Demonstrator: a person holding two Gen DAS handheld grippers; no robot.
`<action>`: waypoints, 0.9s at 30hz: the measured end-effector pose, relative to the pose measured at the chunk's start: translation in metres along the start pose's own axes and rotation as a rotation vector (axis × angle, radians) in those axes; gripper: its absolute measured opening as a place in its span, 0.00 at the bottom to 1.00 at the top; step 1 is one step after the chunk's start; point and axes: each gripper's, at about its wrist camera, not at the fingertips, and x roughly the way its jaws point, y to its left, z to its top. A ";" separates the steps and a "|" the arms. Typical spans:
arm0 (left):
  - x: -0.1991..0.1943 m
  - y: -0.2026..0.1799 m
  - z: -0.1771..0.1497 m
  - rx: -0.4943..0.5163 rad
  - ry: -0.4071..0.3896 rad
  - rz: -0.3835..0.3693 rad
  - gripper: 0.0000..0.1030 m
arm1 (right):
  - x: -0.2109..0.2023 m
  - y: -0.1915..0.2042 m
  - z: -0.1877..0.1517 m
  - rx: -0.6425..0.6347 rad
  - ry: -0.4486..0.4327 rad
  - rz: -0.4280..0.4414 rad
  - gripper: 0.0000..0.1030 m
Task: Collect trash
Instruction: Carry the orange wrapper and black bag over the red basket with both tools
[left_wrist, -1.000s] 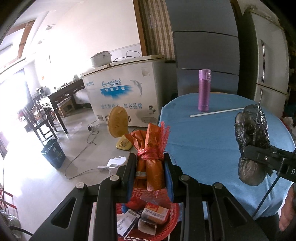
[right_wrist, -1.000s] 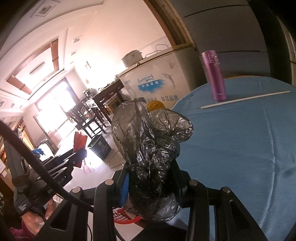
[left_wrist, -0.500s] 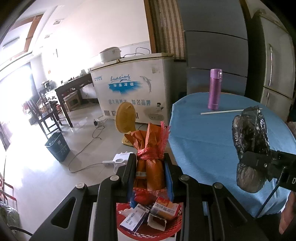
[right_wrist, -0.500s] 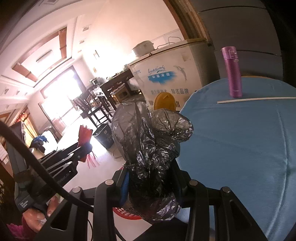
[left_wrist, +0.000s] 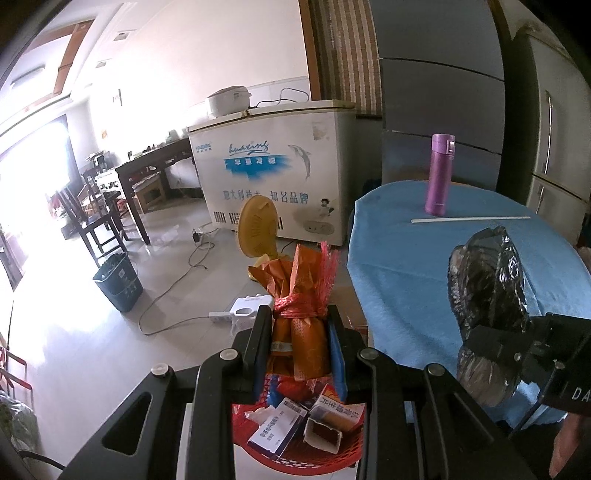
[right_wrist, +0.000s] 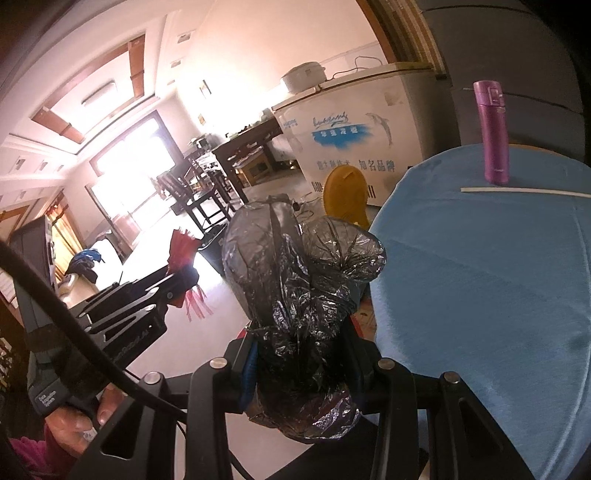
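Note:
My left gripper (left_wrist: 299, 332) is shut on an orange bag tied with red net (left_wrist: 301, 295), held upright in the air. Below it is a red basket (left_wrist: 295, 458) holding several small cardboard boxes. My right gripper (right_wrist: 301, 354) is shut on a crumpled black plastic bag (right_wrist: 295, 295), held beside the edge of the blue-clothed round table (right_wrist: 498, 295). In the left wrist view the black bag (left_wrist: 487, 291) and right gripper show at right. In the right wrist view the left gripper (right_wrist: 173, 288) shows at left with the red net.
A purple flask (left_wrist: 438, 175) and a white straw (left_wrist: 471, 219) lie on the table. A white chest freezer (left_wrist: 273, 177), a yellow fan (left_wrist: 258, 229), floor cables, a dark bin (left_wrist: 118, 282) and a wooden table with chairs (left_wrist: 110, 195) stand beyond.
Both grippers have drawn back and risen slightly with their bags still held; the table, flask and freezer have shifted right in both views.

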 end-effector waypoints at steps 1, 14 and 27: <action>0.000 0.001 -0.001 -0.002 0.002 0.000 0.29 | 0.002 0.001 0.000 -0.003 0.003 0.001 0.41; 0.007 0.001 -0.004 -0.009 0.021 0.014 0.29 | 0.022 0.000 0.006 -0.025 0.038 0.017 0.41; 0.016 0.004 -0.006 -0.017 0.042 0.021 0.29 | 0.038 -0.002 0.008 -0.028 0.061 0.023 0.41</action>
